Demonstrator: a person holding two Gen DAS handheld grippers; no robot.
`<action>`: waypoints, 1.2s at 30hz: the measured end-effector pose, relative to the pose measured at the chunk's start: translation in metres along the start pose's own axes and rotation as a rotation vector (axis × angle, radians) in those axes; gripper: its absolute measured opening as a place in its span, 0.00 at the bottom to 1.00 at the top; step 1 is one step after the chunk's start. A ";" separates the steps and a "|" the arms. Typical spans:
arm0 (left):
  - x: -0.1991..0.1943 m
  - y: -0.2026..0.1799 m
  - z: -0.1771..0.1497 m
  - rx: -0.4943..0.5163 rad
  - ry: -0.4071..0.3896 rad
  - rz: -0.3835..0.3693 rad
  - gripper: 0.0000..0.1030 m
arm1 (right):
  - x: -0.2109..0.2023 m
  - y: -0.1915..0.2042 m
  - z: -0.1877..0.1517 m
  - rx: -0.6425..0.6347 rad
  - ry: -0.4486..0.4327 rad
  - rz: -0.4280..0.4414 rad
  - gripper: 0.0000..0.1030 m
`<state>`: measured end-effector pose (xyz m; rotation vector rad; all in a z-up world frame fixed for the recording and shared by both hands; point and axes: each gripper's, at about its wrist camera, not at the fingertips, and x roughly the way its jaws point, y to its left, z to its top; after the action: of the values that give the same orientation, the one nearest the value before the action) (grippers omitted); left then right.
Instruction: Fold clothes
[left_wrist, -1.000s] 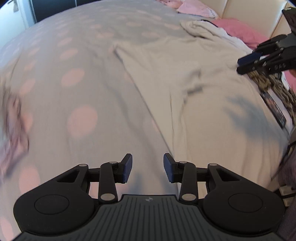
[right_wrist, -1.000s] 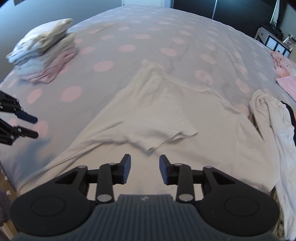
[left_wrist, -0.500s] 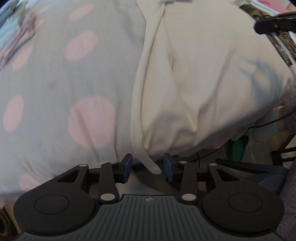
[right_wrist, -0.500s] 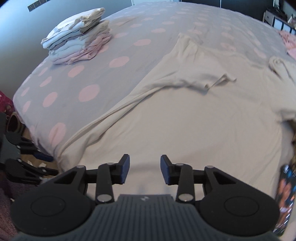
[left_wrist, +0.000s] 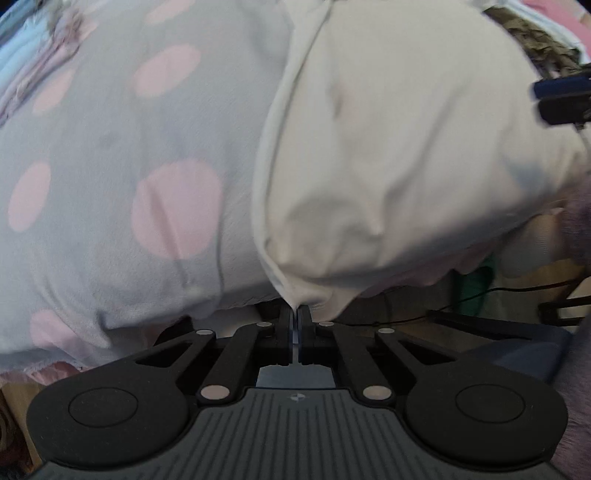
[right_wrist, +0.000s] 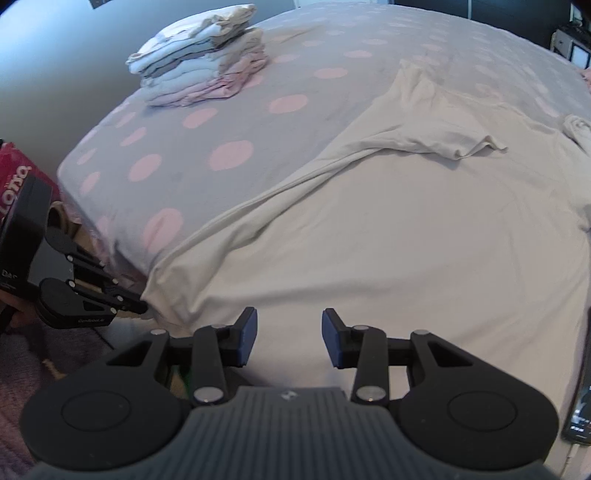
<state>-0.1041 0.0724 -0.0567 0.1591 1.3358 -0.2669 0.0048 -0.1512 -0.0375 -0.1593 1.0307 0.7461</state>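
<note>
Hem-corner work is the step in hand, as I judge it: the left gripper (left_wrist: 295, 314), low centre of its own view, has its fingers pinched together on the bottom corner of the cream T-shirt (right_wrist: 388, 229) where it hangs over the bed's edge. In the right wrist view the same gripper (right_wrist: 142, 306) shows at lower left, biting that corner. The right gripper (right_wrist: 290, 332) hovers above the hem at bottom centre, its jaws wide apart and holding nothing.

The shirt lies spread across the right half of that frame, one sleeve folded in over the chest toward the upper right. Next, I'd say, the free claw needs to close on the hem's other corner — then both can lift and carry the edge together, keeping the cloth taut.

The surface is a bed (right_wrist: 229, 155) with a grey cover dotted pink, soft and yielding. A stack of folded clothes (right_wrist: 207, 62) sits at upper left — well apart from the shirt. Floor and cables show dimly below the mattress in the left wrist view
</note>
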 end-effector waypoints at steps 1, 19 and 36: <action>-0.012 -0.006 0.001 0.010 -0.016 -0.020 0.00 | 0.000 0.003 0.000 0.001 0.003 0.017 0.41; -0.060 -0.124 0.002 0.245 -0.175 -0.239 0.00 | 0.017 0.020 -0.009 0.280 0.091 0.243 0.41; -0.030 -0.079 -0.006 0.103 -0.130 -0.123 0.04 | 0.111 0.023 -0.044 0.147 0.271 0.083 0.39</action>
<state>-0.1387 0.0012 -0.0257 0.1439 1.2047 -0.4437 -0.0082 -0.1002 -0.1474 -0.0923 1.3530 0.7337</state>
